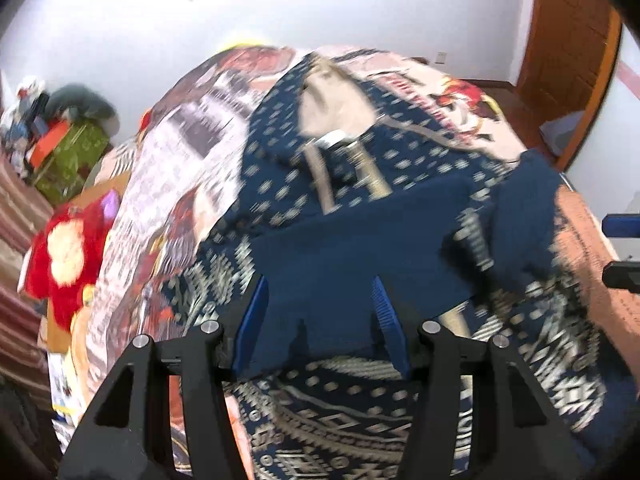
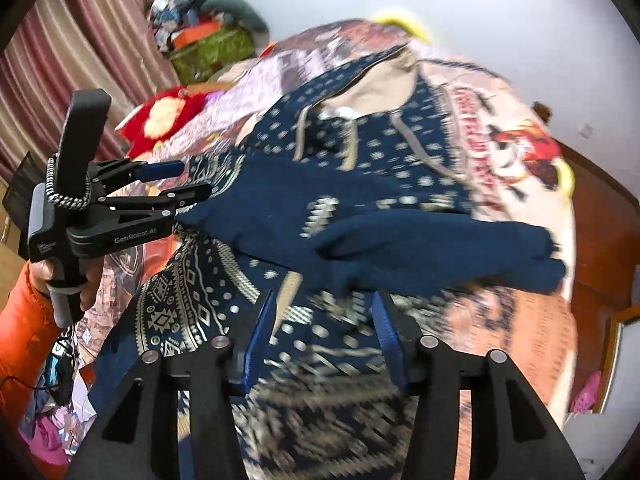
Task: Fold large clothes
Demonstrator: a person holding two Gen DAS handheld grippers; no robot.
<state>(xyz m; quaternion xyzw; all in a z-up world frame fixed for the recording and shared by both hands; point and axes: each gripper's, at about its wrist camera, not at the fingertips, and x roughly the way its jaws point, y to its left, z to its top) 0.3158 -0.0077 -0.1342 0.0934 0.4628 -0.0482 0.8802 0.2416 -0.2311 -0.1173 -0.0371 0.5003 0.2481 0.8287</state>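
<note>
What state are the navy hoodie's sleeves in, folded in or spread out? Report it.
Folded in. Both plain navy sleeves lie crosswise over the patterned hoodie body, one overlapping the other, on the bed.

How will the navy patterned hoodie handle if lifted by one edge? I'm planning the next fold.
The hoodie is likely floppy: its sleeves drape limply across the body. Its thick-looking knit probably grips rather than slips and may drag on the bedspread.

- Left gripper (image 2: 188,184): jaws parted, held by a hand (image 2: 70,280) in an orange sleeve (image 2: 20,320).
- Right gripper (image 2: 324,328): jaws parted, pointing downward.
</note>
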